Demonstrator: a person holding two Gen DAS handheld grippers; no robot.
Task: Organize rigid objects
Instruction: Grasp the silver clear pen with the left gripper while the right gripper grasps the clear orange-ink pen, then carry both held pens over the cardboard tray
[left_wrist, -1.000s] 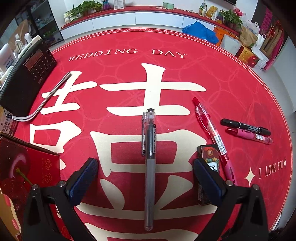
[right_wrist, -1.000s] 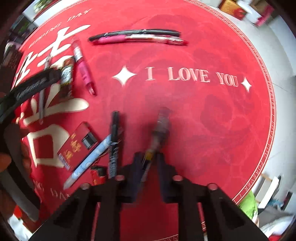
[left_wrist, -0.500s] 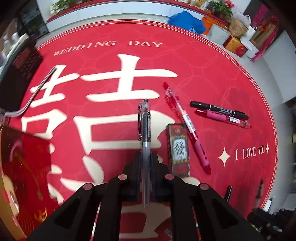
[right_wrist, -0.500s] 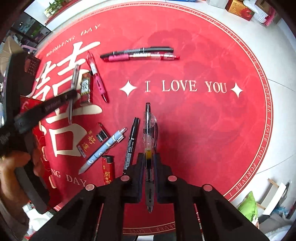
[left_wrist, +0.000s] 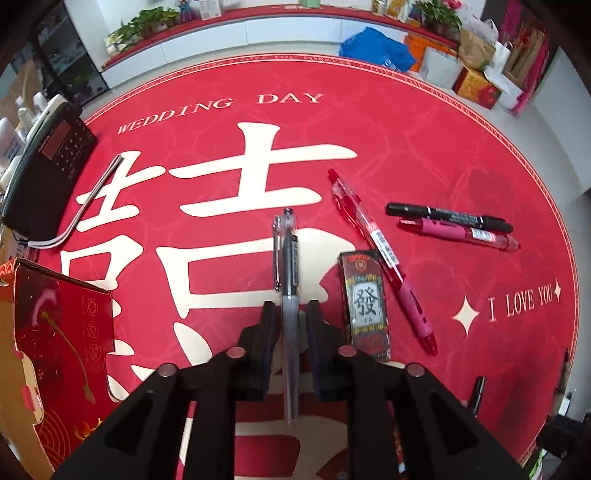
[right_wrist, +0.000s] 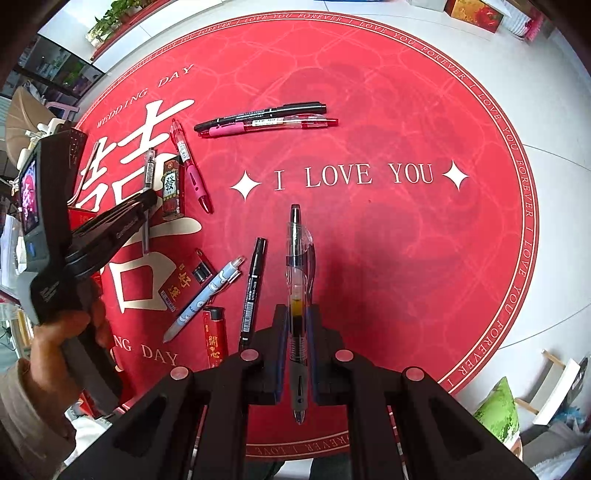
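My left gripper (left_wrist: 289, 314) is shut on a clear capped pen (left_wrist: 287, 258), held above the red round mat (left_wrist: 424, 147). My right gripper (right_wrist: 297, 314) is shut on a clear black retractable pen (right_wrist: 297, 266), also lifted. On the mat lie a red pen (left_wrist: 380, 254), a black marker (left_wrist: 447, 216) beside a pink pen (left_wrist: 458, 232), and a mahjong-print lighter (left_wrist: 365, 302). The right wrist view shows the left gripper (right_wrist: 144, 206) with its pen, a blue pen (right_wrist: 207, 299), a black marker (right_wrist: 252, 291), a red lighter (right_wrist: 213, 339) and a red card box (right_wrist: 183, 284).
A black phone (left_wrist: 48, 162) with a grey cord (left_wrist: 92, 199) sits at the mat's left edge. A red gift box (left_wrist: 48, 350) stands at the near left. Bags and boxes (left_wrist: 472, 70) crowd the floor at the back right.
A second ago the left gripper was open around the pen lying on the mat; it has shut on it and lifted it. The right gripper has steadied with its pen and risen.
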